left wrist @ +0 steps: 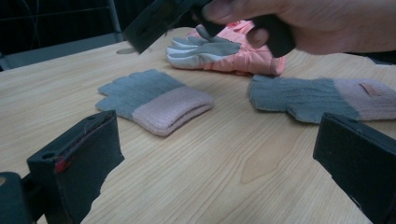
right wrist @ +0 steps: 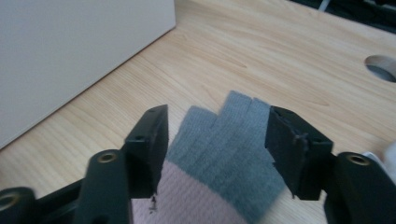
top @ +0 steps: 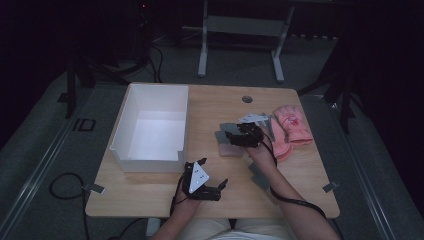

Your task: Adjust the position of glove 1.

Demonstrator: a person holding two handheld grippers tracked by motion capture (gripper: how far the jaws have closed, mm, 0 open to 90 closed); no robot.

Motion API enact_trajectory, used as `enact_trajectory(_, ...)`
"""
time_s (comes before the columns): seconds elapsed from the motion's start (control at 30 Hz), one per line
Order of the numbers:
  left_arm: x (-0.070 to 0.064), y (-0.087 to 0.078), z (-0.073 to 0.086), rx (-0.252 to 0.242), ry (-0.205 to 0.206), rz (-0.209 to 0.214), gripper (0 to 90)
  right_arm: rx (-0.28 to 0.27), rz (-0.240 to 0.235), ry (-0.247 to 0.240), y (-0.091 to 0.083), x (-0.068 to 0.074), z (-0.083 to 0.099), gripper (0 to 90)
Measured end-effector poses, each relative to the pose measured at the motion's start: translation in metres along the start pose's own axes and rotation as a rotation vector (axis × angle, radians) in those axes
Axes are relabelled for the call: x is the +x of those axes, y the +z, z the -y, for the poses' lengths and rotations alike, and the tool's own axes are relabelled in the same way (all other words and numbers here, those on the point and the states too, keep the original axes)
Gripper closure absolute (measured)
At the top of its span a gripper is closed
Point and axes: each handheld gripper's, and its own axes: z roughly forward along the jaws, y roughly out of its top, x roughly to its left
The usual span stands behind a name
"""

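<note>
1. The worktop (top: 210, 107) is pale wood and carries everything; your forearms come in from its near edge.
2. The box (top: 131, 111), white and open-topped, stands on the worktop's left half, its near wall just beyond your left hand.
3. Pink gloves (top: 292, 125) lie at the right side, one showing a grey-and-white palm in the left gripper view (left wrist: 205, 49).
4. A grey glove (left wrist: 154, 100) with a pink cuff lies flat at the worktop's middle, fingers pointing toward the box side; this is the one under your right hand.
5. A second grey glove (left wrist: 317, 95), same pink cuff with a small tag, lies near the first but apart from it, closer to you in the high view (top: 260, 176).
6. Your right tongs (right wrist: 217, 140) hang directly over the first grey glove (right wrist: 229, 154), spread, one jaw on each side of the glove's width where grey meets pink cuff; you cannot tell whether they touch the knit. The high view shows them (top: 234, 136) at mid-worktop.
7. Your left tongs (top: 224, 183) sit low near the worktop's front edge, spread wide and holding nothing, aimed across the wood toward the gloves (left wrist: 217, 154).
</note>
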Motion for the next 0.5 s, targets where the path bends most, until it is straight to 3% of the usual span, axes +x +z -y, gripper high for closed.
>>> enact_trajectory(0.2,0.0,0.0,0.0,-0.001,0.002,0.003,0.6,0.041,0.022,0.016,0.02,0.0,-0.002,45.7)
enact_trajectory(0.37,0.0,-0.001,0.0,-0.005,-0.006,0.007,0.6,0.127,0.055,-0.014,0.038,0.0,0.002,49.9)
enact_trajectory(0.5,0.0,-0.001,0.0,-0.005,-0.007,0.009,0.6,0.148,0.062,0.024,0.046,-0.009,0.005,52.3)
